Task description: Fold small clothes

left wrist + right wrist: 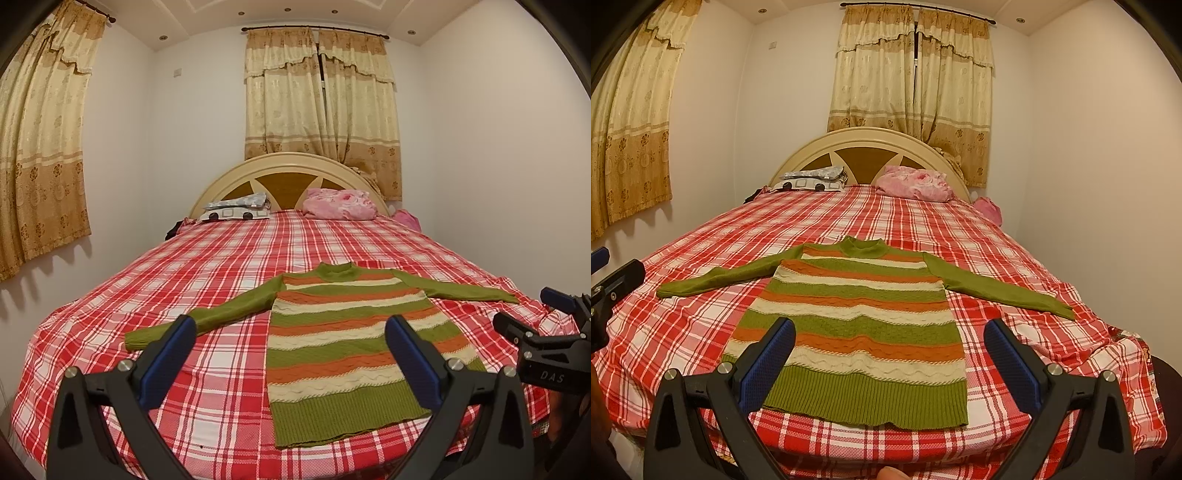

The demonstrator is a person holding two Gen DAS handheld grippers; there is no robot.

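So the sweater [332,343] is laid out flat and face up on the bed [207,273], near the foot end, collar pointing toward the headboard [288,173] and the ribbed green hem closest to the cameras. It's got green, orange and cream stripes across the body with plain green sleeves, and both sleeves are spread out to the sides, angled a bit down toward the foot of the bed. Nothing folded on it at all, it lies fully opened up on the red and white plaid sheet. The left gripper [291,354] sits above the foot of the bed with its jaws spread wide and nothing between them, the blue pads framing the left half of the sweater's body and the bare sheet beside it, not touching the fabric as far as I can tell. The right gripper [888,358] is the same deal, wide apart and empty, lined up over the hem end of the sweater. Each gripper pokes into the edge of the other's view too. Up at the head of the bed there's a pink pillow [340,205] on the right and a grey and white patterned pillow [236,208] on the left, and behind the headboard hangs a gold curtain [321,96], with another curtain [40,147] on the left wall.
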